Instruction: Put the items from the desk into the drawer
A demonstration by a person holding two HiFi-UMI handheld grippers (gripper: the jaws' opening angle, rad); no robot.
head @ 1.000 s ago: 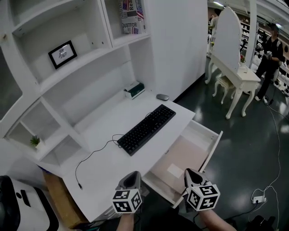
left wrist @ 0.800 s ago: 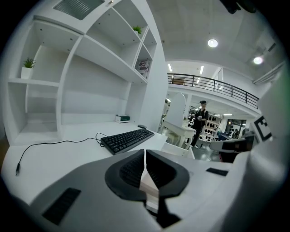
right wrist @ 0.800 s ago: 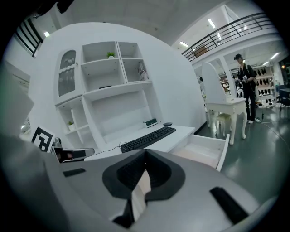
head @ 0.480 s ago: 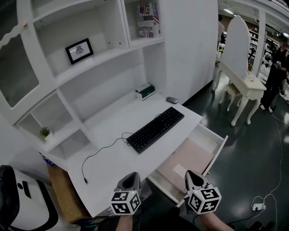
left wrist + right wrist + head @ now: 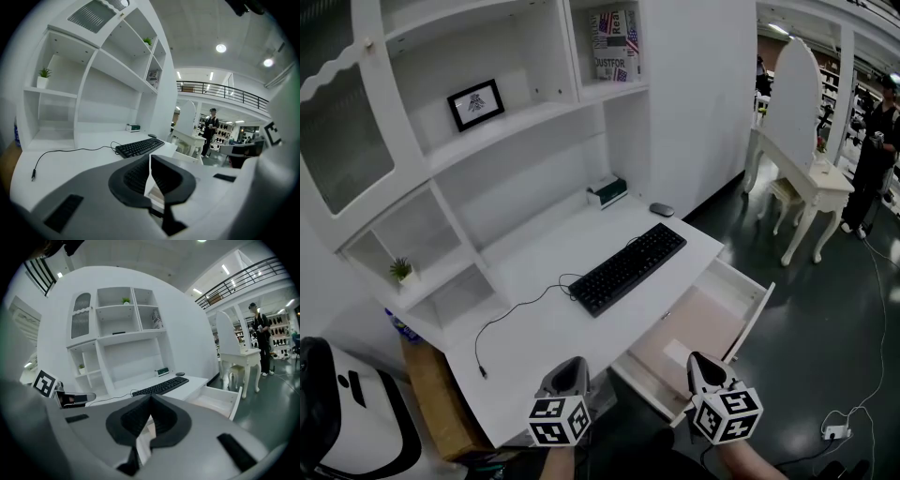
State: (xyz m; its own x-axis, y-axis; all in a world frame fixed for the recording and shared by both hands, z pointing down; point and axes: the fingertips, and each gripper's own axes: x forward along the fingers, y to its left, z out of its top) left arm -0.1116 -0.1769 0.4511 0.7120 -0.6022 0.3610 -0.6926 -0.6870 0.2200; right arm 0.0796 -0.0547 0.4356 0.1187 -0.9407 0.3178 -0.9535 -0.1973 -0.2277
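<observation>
Worktop (image 5: pixel 534 323) still carrying its items; both hand-held grippers empty.
Left hand-held gripper (image 5: pixel 572 364): jaws pressed together on nothing, at the worktop's front edge. Green-and-white box (image 5: pixel 607 190), black corded keyboard (image 5: pixel 628 268) and mouse (image 5: pixel 661 209): all on the worktop, unmoved since a second ago. Right hand-held gripper (image 5: pixel 699 358): jaws pressed together, empty, over the near end of the open drawer (image 5: pixel 754 305). The head view has swung left.

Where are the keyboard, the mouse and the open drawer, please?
keyboard (image 5: pixel 628 268), head view, middle of its keys.
mouse (image 5: pixel 661 209), head view, its top.
drawer (image 5: pixel 698 317), head view, its bare bottom.
</observation>
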